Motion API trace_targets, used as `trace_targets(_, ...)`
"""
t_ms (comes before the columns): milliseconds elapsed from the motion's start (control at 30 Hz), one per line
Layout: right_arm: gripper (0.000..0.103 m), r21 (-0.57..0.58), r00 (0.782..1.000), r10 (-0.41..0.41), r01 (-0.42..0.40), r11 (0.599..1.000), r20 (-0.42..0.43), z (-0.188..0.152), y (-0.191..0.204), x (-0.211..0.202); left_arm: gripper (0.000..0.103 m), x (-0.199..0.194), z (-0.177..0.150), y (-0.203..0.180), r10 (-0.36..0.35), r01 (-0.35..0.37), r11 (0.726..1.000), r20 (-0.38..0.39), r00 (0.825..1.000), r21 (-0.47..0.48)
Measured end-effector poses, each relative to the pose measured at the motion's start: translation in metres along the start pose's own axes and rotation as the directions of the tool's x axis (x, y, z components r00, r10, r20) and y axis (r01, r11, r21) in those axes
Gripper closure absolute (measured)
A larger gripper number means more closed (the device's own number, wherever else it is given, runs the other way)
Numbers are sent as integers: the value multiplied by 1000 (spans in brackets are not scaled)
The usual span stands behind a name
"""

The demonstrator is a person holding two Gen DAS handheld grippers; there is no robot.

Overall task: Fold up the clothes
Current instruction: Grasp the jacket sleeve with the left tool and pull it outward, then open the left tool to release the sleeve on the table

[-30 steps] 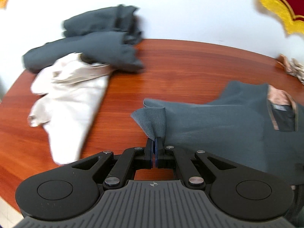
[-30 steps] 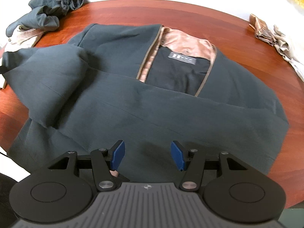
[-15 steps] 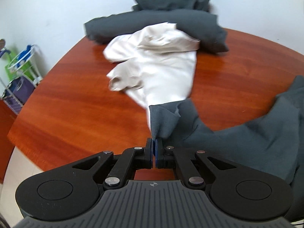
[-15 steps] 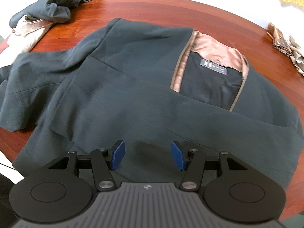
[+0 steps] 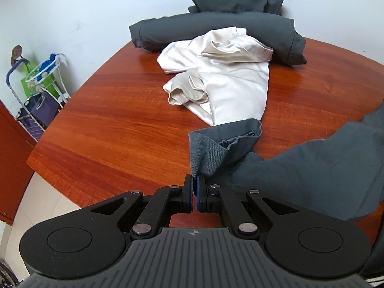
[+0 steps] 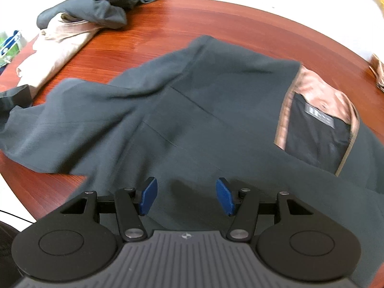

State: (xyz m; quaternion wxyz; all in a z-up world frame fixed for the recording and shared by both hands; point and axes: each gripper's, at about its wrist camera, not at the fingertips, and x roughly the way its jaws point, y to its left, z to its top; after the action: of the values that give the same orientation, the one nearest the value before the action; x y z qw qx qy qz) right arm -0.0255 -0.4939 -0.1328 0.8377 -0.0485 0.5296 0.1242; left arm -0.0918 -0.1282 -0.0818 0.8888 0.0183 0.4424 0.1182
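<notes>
Two grippers at work: left gripper (image 5: 194, 187) pinches sleeve cuff (image 5: 208, 148) of dark jacket (image 6: 204, 120), right gripper (image 6: 186, 195) spread, empty above it — sleeve-spreading step, prob. next: lay cuff flat on bench (image 5: 108, 132).

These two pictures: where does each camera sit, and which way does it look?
Left wrist: on the left gripper, looking down along its shut fingers, which pinch the jacket cuff, toward the white garment.
Right wrist: on the right gripper, open, above the jacket.
Shared: jacket, white garment, dark pile, table.
</notes>
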Motion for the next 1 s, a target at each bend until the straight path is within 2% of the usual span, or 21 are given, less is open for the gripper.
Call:
trace_targets(500,41,-68,999,20,-22,997,-27,18,18,18,99,-26,-40,7,18,-20,998,-33,999,-63)
trace_targets(800,41,-106,999,31,-34,994,-29,27,22,20,93,-33,-54,10,22,-28,994,-59,998,-110)
trace_targets(900,41,-100,999,38,-40,994,-19,31,21,18,88,-32,-55,9,20,-29,992,-73,997,-119)
trace_targets(1000,41,-81,998,56,-57,995,-12,35,19,17,76,-33,-57,10,20,-31,991,-84,996,-130)
